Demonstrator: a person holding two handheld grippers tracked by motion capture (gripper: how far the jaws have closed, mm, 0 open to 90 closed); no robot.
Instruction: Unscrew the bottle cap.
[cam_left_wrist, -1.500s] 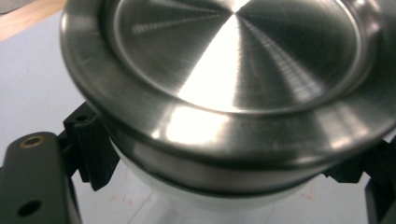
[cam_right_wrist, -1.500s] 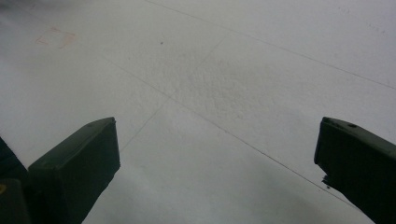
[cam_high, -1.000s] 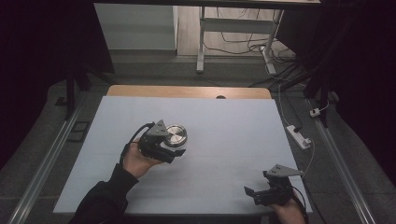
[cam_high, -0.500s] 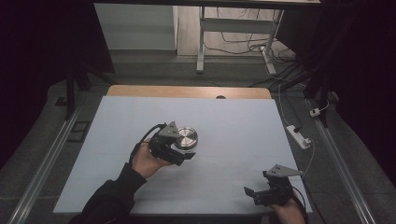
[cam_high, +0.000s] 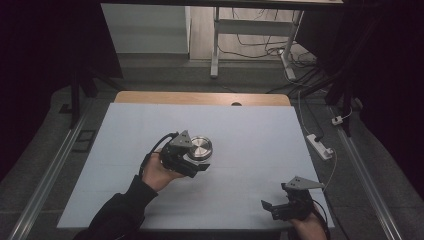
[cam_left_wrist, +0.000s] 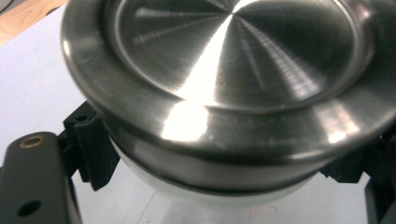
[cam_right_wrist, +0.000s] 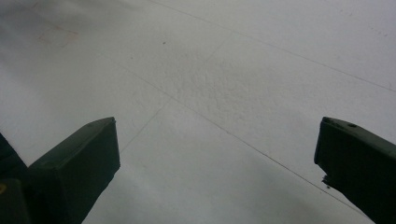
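The left tongs (cam_high: 200, 161) probably hide the steel container's (cam_left_wrist: 219, 93) lower body.

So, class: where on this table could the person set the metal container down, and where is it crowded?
Nearly everywhere. The white table cover lies bare beyond the metal container up to the wooden strip, along its right side, and between the left gripper and the right gripper. Crowded spots: around each gripper, near the front edge.

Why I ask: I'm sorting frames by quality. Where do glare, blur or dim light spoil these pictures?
Left gripper view: bright glare streaks on the metal lid, which is too near for sharp focus. High view: dark surroundings, lit table, lid small in the left claw. Right gripper view: soft, grainy, shadowed corners beside the right claw.
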